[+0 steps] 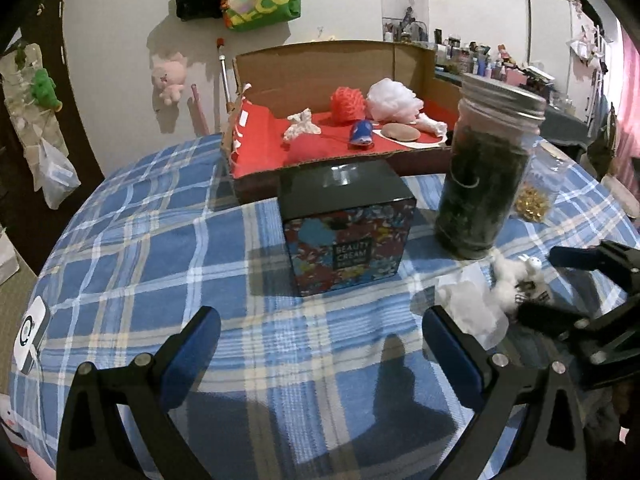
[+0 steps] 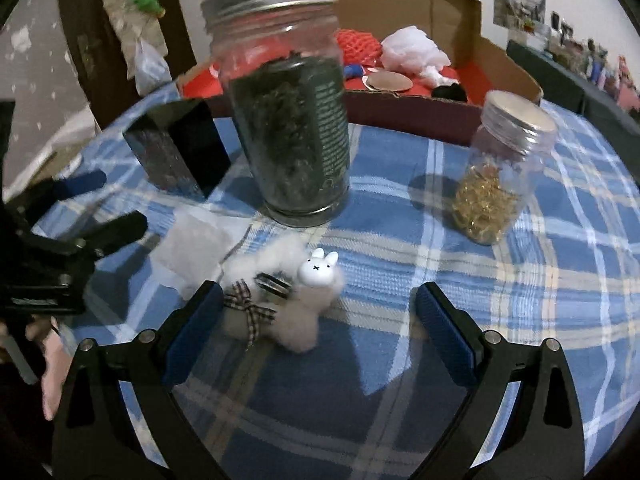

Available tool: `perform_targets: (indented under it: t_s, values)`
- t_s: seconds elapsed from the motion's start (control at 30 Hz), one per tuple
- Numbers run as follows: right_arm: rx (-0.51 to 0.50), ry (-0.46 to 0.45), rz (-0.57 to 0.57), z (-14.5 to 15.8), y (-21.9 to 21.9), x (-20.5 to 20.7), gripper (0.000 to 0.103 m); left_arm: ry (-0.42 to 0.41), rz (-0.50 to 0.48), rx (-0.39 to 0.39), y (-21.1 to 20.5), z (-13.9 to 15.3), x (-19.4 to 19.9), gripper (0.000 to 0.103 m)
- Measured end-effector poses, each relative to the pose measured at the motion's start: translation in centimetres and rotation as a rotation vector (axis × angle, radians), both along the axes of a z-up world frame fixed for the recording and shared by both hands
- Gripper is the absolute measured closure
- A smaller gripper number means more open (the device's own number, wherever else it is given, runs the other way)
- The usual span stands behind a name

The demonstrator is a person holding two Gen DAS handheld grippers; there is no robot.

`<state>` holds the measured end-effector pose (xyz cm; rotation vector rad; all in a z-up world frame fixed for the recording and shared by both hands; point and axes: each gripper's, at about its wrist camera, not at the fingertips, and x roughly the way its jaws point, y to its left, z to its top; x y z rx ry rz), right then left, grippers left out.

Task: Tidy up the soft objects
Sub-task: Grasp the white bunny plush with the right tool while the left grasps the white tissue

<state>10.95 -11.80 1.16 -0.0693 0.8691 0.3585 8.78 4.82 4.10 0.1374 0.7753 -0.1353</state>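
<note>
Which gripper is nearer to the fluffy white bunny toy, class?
Right. The right gripper is open with the bunny toy between its fingers, by the left one. The left gripper is open over bare cloth, with the toy off to its right.

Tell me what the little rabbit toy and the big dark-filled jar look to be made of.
Rabbit toy: fluffy white plush body, glossy hard-looking head, probably plastic, checked fabric bow. Big jar: clear, see-through wall, glass or plastic; ridged, matte silver lid, likely metal.
</note>
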Motion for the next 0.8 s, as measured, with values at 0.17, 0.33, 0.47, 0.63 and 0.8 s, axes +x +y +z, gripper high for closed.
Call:
perform_targets:
  t_s: [0.17,0.33,0.47,0.63,0.8]
  values:
    - [-0.068,-0.027,-0.091,0.1,-1.6,0.1,0.005,0.012,-0.040,-0.035,-0.7,0.1,0.2,0.000]
    - [0.011,-0.009,-0.072,0.3,-4.3,0.4,0.005,0.027,-0.101,-0.054,-2.3,0.0,0.2,0.000]
    - [0.010,-0.033,0.028,0.4,-3.9,0.5,0.005,0.036,-0.157,-0.065,-3.9,-0.3,0.3,0.000]
    - [-0.028,-0.040,0.116,0.2,-2.3,0.8,0.014,0.064,-0.209,-0.058,-5.2,-1.0,0.8,0.036]
    - [-0.051,-0.069,0.157,0.2,-1.2,0.1,0.057,0.073,-0.295,-0.088,-6.1,-1.5,0.5,0.082]
